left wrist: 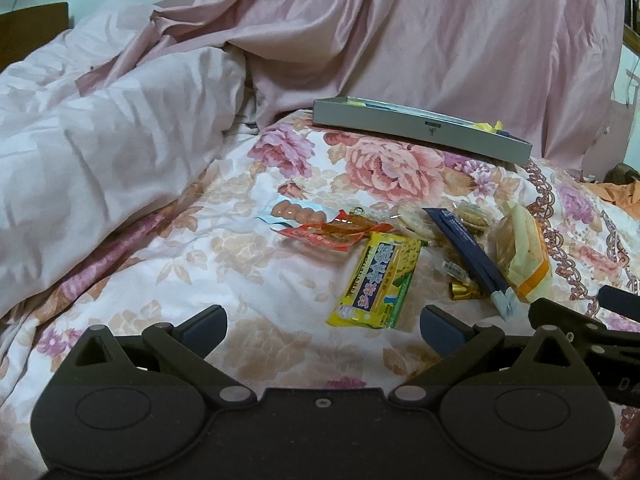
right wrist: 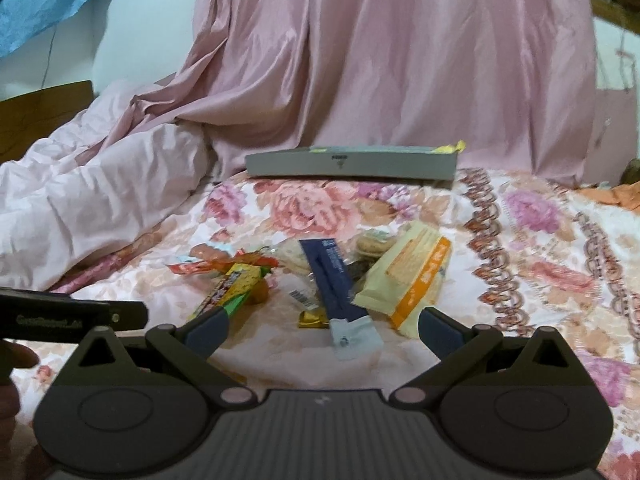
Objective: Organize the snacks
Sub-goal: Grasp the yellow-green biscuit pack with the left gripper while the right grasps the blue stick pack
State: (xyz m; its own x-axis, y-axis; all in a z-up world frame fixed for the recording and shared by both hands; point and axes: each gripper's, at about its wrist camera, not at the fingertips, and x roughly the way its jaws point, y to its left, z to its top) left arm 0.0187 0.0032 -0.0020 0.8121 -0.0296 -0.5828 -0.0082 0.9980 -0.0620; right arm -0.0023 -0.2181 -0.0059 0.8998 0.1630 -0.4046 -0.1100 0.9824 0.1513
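A heap of snacks lies on a floral bedspread point(left wrist: 224, 248). It holds a yellow-green cracker pack point(left wrist: 376, 280) point(right wrist: 234, 284), a dark blue stick pack point(left wrist: 470, 256) point(right wrist: 334, 284), a cream-and-orange packet point(left wrist: 522, 256) point(right wrist: 408, 276), a red wrapper point(left wrist: 332, 232) point(right wrist: 200, 266), a pink sausage pack point(left wrist: 298, 212) and a small gold sweet point(left wrist: 464, 290) point(right wrist: 314, 318). Behind them stands a flat grey box point(left wrist: 420, 130) point(right wrist: 352, 166) with yellow wrappers showing inside. My left gripper point(left wrist: 324, 326) is open just short of the cracker pack. My right gripper point(right wrist: 324, 330) is open in front of the blue stick pack's pale end.
A bunched pale pink quilt point(left wrist: 104, 152) rises at the left, and a pink curtain point(right wrist: 400, 60) hangs behind the box. The right gripper's body point(left wrist: 592, 328) shows at the left view's right edge. The left gripper's body point(right wrist: 68, 316) and a hand point(right wrist: 12, 360) sit at the right view's left edge.
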